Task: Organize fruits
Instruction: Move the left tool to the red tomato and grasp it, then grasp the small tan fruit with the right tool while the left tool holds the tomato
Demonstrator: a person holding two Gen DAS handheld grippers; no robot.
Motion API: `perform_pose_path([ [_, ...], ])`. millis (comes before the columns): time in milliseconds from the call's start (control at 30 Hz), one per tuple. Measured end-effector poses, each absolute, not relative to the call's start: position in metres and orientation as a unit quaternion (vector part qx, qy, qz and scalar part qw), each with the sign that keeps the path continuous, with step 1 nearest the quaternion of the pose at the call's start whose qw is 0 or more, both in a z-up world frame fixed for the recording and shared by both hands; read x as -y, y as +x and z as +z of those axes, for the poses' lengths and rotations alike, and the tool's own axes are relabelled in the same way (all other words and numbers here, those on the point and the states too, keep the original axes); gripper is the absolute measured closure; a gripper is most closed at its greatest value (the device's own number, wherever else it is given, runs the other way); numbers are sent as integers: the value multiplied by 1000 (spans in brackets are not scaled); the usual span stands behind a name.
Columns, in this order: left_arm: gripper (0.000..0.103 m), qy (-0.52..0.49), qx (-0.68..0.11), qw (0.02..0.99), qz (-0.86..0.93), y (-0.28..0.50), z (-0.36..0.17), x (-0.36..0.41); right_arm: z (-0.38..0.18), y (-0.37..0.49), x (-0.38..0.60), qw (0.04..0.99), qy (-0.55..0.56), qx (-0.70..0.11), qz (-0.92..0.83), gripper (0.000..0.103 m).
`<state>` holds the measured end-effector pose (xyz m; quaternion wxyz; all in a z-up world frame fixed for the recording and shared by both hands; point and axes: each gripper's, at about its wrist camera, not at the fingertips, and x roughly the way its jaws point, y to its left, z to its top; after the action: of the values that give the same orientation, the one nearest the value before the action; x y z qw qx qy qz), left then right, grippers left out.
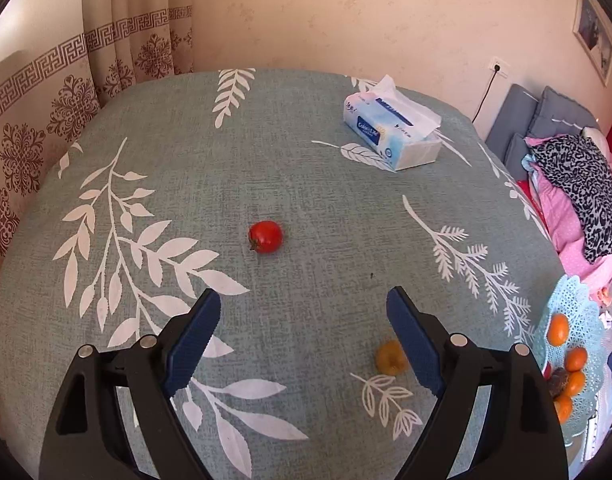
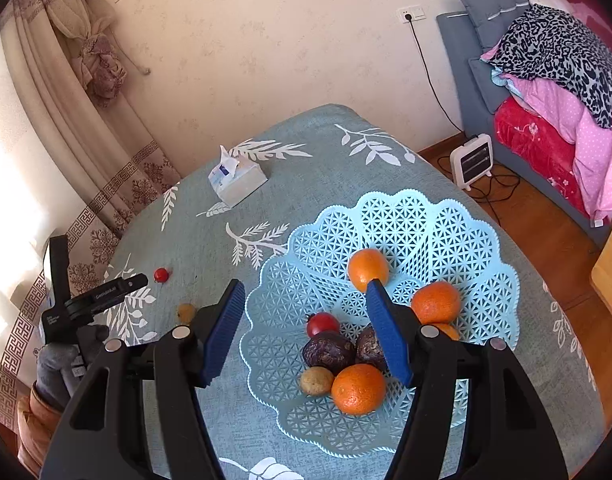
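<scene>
We see the left gripper [image 1: 303, 330] spread wide and empty above the tablecloth [image 1: 306, 184], the red cherry tomato [image 1: 265, 236] beyond its tips and a yellowish fruit [image 1: 388, 357] (perhaps a longan) beside its right finger. The right gripper [image 2: 301, 330] hangs empty and parted over the blue basket [image 2: 426, 216] of oranges [image 2: 358, 389].

Woven cloth, pierced plastic, smooth fruit skins

Matt, coarse-weave cloth covers the counter [image 1: 306, 184]; the pale-blue basket [image 2: 426, 216] looks like openwork plastic; the red fruit [image 1: 265, 236] is glossy; both tongs' blue pads [image 1: 193, 344] are ribbed, set in matt black plastic
</scene>
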<state>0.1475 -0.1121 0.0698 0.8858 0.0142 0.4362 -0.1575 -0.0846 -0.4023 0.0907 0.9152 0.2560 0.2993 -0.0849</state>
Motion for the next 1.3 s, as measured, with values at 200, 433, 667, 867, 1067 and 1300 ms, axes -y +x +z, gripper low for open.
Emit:
perform_pose_path([
  [200, 27, 5, -454, 880, -140, 191, 56, 108, 87, -78, 393, 915, 249, -310, -73, 38],
  [433, 40, -6, -472, 870, -142, 220, 39, 106, 87, -72, 382, 916, 239, -316, -58, 38],
  [667, 62, -1, -474, 869, -141, 228, 23, 107, 92, -59, 359, 920, 222, -320, -36, 38],
  [867, 76, 2, -464, 875, -142, 224, 25, 101, 88, -33, 327, 921, 197, -337, -7, 38],
  [1067, 76, 6, -411, 902, -128, 191, 53, 88, 79, 0, 294, 917, 170, -360, 18, 38],
  [1300, 76, -7, -366, 920, -139, 160, 84, 75, 63, 49, 253, 906, 139, -396, 53, 38],
])
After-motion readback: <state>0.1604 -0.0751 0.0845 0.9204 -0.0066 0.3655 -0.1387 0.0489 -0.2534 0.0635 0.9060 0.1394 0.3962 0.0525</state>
